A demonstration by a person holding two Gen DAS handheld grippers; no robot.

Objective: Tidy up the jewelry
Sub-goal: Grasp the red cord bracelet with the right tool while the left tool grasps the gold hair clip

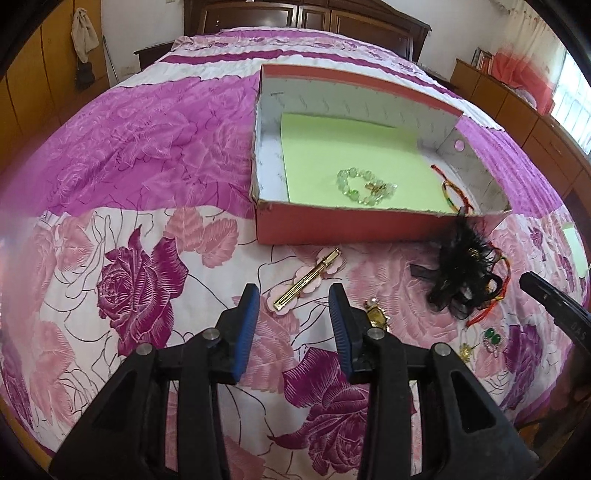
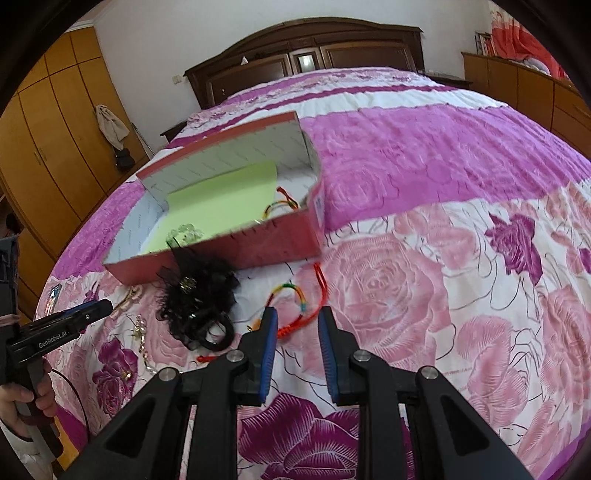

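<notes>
left gripper point(image 1: 293, 295): fingers spread, nothing between, over the gold hair clip point(image 1: 308, 282) near the bed's front edge
right gripper point(image 2: 297, 317): spread too, empty, just short of the rainbow cord bracelet point(image 2: 295, 299)
box point(image 1: 347, 225): further back, bead bracelet point(image 1: 364, 184) inside
risk: thin cord probably slips out or snags the black hairpiece point(image 2: 201, 299)

Your left wrist view looks forward and steeply down along the left hand-held gripper point(image 1: 293, 295), close above the bed point(image 1: 147, 177), facing the headboard point(image 1: 306, 18). Your right wrist view looks the same way along the right hand-held gripper point(image 2: 297, 319), set further to the right. Both views share the open red box point(image 1: 347, 225), the black hair piece point(image 1: 465, 280), the wardrobe point(image 2: 55, 129) and each other's gripper at the frame edge.
</notes>
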